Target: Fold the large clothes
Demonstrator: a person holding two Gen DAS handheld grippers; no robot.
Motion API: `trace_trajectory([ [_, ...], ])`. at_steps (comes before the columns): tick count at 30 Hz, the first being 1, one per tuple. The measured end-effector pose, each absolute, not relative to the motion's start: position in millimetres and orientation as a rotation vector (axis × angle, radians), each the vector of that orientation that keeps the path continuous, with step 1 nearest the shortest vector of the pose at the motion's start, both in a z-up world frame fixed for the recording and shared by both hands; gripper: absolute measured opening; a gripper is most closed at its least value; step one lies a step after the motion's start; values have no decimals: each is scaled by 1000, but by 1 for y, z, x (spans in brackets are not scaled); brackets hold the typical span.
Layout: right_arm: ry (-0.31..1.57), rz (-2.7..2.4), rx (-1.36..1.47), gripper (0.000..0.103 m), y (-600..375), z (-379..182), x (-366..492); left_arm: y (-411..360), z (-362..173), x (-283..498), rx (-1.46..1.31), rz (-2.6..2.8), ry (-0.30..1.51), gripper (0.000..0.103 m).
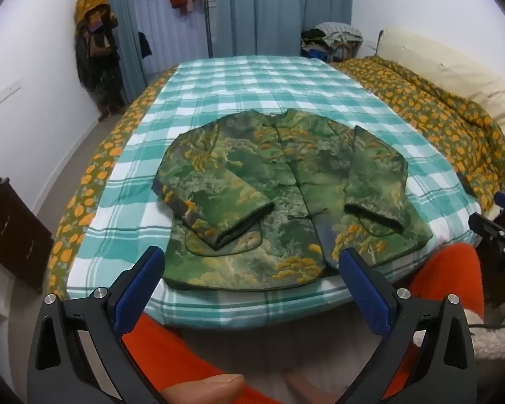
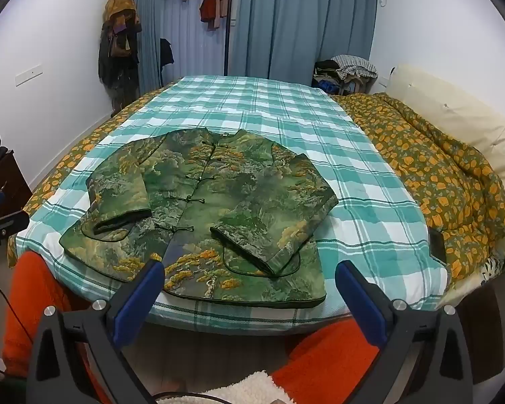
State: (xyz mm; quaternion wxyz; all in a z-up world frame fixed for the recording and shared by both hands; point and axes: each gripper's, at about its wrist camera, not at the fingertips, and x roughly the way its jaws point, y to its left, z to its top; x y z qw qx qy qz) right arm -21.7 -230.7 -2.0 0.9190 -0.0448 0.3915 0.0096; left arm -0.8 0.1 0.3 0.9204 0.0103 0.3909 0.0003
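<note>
A green padded jacket with a yellow tree pattern (image 1: 282,188) (image 2: 212,208) lies flat and buttoned on the near end of the bed, front up, hem towards me. Both sleeves are folded in across its front. My left gripper (image 1: 250,266) hangs open above the bed's near edge, just short of the hem, with nothing between its blue pads. My right gripper (image 2: 249,279) is open too, at the hem's right half, holding nothing. The right gripper's body (image 1: 498,235) shows at the right edge of the left wrist view.
The bed carries a teal checked sheet (image 1: 252,80) (image 2: 370,202) with an orange-flowered quilt (image 2: 454,175) bunched along its right side. A person's orange-trousered legs (image 1: 171,346) (image 2: 323,353) stand against the near edge. A dark cabinet (image 1: 10,222) is at left, and clothes hang on the far wall.
</note>
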Motion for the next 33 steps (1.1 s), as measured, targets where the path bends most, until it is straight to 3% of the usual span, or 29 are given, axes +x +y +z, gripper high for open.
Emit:
trace_trajectory([
  [33, 817, 27, -87, 103, -229, -6, -21, 5, -3, 4, -38, -60, 852, 103],
])
